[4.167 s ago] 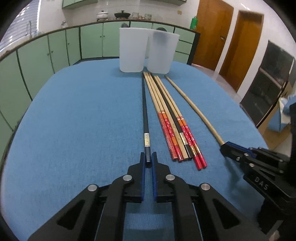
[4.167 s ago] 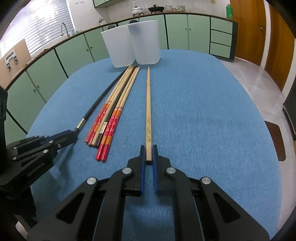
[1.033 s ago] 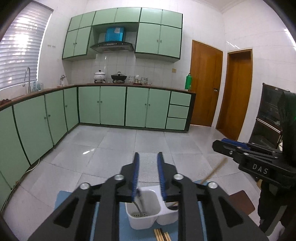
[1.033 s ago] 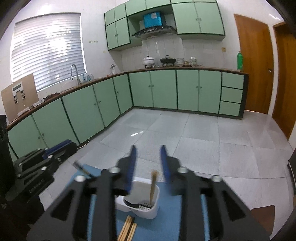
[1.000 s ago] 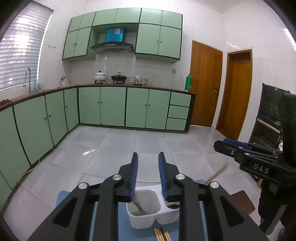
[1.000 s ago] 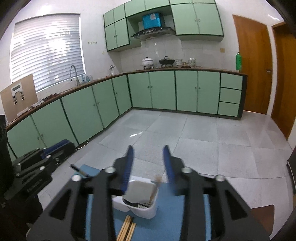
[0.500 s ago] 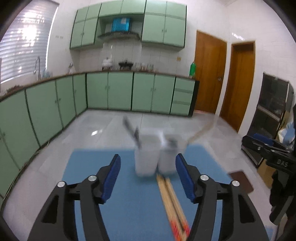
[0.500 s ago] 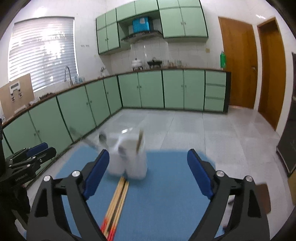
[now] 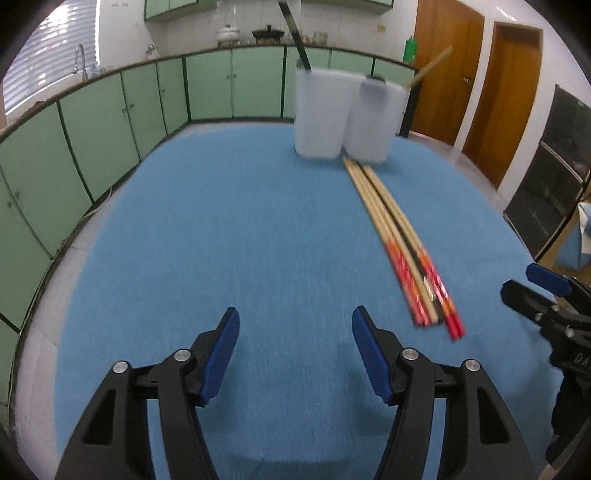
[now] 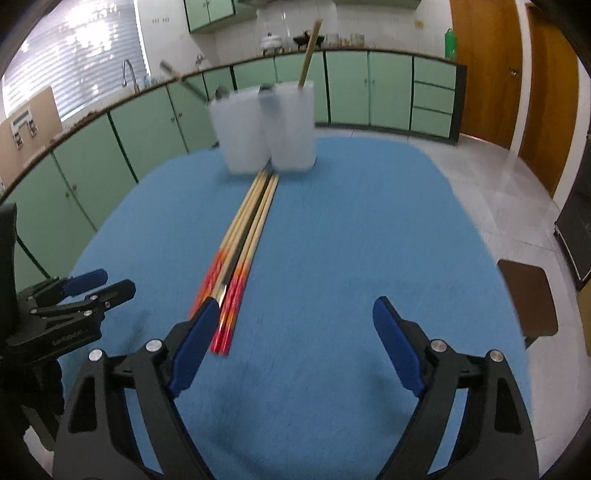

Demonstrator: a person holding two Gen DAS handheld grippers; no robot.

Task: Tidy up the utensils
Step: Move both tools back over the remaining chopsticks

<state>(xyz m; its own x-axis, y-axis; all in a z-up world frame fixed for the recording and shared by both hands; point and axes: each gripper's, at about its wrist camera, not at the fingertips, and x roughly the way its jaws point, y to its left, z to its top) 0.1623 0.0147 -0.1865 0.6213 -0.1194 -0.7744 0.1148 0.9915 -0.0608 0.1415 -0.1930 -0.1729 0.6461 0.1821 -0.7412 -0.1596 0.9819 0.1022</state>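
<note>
left tongs: spread wide and empty, low over bare blue bench, with the bundle off to their right; they look set to come in on the next stick.
black stick: stands leaning in the left cup, tip down, so it props against the rim.
cups: two white ones touching at the far end of the bench, placed right at the tips of the bundle.
bundle: chopsticks lying side by side on the bench, pale tips at the cups, red ends toward the tongs, handy for a grab at the near end; the count is blurred, perhaps five or six.
wood stick: stands slanted in the right cup.
right tongs: also wide apart, holding nothing, left finger just beside the bundle's red ends.
</note>
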